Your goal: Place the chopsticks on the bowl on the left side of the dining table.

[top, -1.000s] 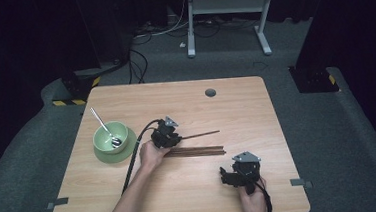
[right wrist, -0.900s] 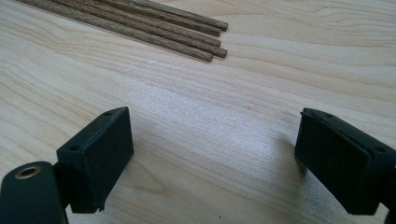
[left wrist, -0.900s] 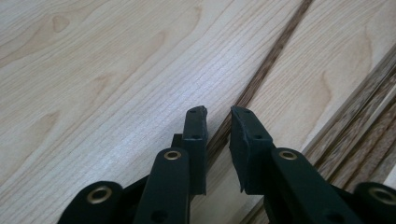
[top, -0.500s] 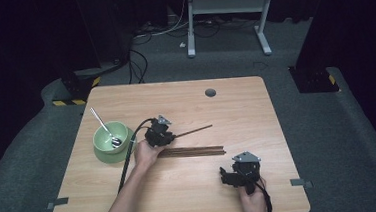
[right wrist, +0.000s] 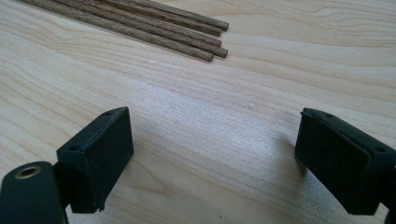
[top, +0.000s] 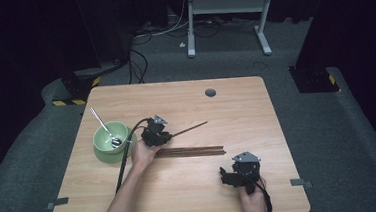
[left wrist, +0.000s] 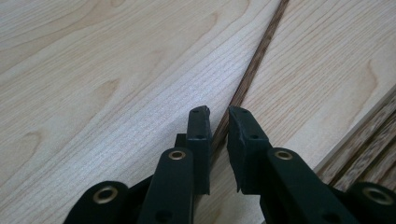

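Slanting up and to the right across the wooden table (top: 185, 98), a single dark chopstick (top: 190, 129) sits clamped at its near end between the nearly closed jaws of the left gripper (top: 164, 135), its free end pointing toward the table's middle. In the left gripper view the same stick (left wrist: 254, 65) runs away from between the two black pads (left wrist: 198, 133) along the wood grain. Just below it, the remaining chopsticks (top: 191, 151) lie side by side in a flat bundle, apart from the held one; their blunt ends (right wrist: 212, 44) appear at the top of the right gripper view. A green bowl (top: 109, 138) with a metal spoon (top: 102, 126) in it stands on a green saucer just left of the left gripper. Near the table's front right, the right gripper (top: 227, 177) rests low over bare wood, jaws spread wide and holding nothing.
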A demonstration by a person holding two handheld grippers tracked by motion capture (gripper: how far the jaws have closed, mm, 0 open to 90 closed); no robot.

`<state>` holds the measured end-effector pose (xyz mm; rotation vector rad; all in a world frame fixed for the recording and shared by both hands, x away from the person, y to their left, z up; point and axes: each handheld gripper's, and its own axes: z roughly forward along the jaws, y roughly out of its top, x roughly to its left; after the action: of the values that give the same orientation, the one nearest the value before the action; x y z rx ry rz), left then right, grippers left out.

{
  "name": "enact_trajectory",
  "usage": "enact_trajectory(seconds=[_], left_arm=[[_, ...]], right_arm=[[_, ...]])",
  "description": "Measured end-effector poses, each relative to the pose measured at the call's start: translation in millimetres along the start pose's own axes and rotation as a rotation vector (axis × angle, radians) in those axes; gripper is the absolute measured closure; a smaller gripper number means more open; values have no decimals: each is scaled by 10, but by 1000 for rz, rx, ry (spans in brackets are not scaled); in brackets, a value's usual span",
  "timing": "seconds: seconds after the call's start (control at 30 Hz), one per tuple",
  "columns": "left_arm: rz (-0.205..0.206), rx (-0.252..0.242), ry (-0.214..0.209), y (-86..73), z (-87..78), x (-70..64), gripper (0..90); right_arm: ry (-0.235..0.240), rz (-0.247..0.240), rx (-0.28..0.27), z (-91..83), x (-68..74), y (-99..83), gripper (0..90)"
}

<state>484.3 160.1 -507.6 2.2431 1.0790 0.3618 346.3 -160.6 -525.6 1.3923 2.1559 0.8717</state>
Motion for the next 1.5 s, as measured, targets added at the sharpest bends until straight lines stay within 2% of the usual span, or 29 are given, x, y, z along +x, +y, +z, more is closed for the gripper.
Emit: enact_trajectory(seconds=[0.07,0.17,0.6,1.3,1.5], left_arm=[[-2,0,5,-2,-2,-5,785],[18,6,22,0,-7,-18,786],[10,6,38,-79,-70,45,833],[15,19,60,-102,-105,59,841],[33,-4,60,-78,-175,18,842]], right_arm=[[0,0,0,0,0,0,110],[0,0,0,0,0,0,110],[0,0,0,0,0,0,110],[0,0,0,0,1,0,110],[-1,3,0,-1,4,-1,110]])
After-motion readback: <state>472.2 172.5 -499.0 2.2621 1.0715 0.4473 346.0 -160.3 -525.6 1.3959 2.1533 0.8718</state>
